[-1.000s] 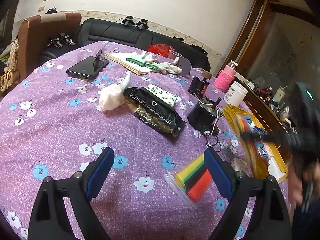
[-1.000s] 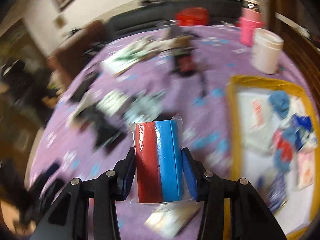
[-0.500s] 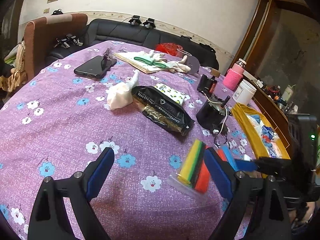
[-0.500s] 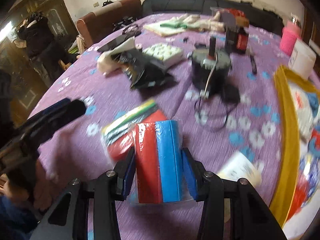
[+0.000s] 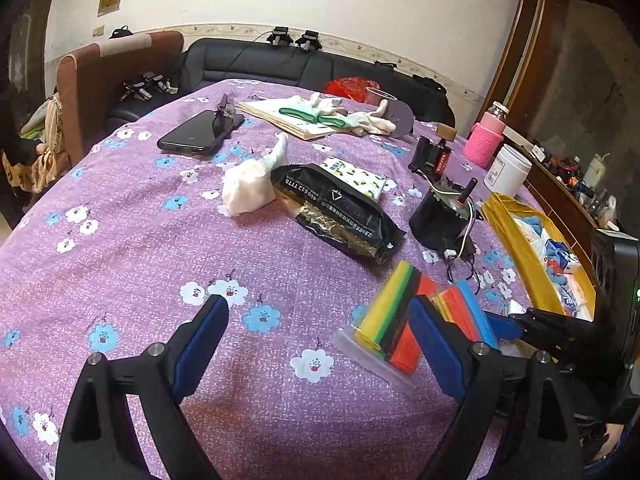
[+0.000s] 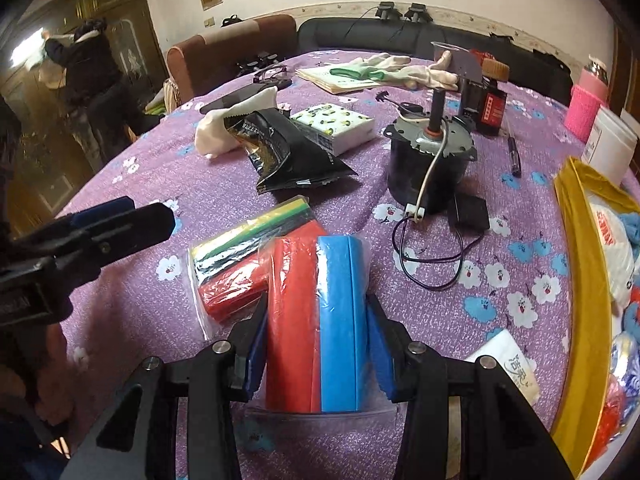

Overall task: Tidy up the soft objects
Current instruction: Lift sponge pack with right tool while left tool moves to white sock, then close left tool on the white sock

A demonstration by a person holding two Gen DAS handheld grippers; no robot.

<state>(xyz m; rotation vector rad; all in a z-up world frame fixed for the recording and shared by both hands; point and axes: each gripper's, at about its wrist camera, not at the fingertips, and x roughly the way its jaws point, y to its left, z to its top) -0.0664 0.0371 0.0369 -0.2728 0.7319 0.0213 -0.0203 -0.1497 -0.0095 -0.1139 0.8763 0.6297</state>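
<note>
— Foam strips, where are they now?
— Two packs. Start at the left: the left gripper [image 5: 318,344] hangs over the purple flowered counter [image 5: 132,248] near its front edge, spread wide with nothing between its fingers. Just right of it, the yellow, green, black and red pack [image 5: 394,320] lies flat on the cloth in its clear bag.
— And the other pack?
— The red and blue pack [image 6: 316,320] is clamped in the right gripper [image 6: 318,344], pads pressing on both sides, its far end just over the flat pack's red end.
— Anything further right?
— The black motor [image 6: 430,168] with its looped wire, then the yellow tray [image 6: 580,248] at the counter's right edge, holding cloths and packets.
</note>
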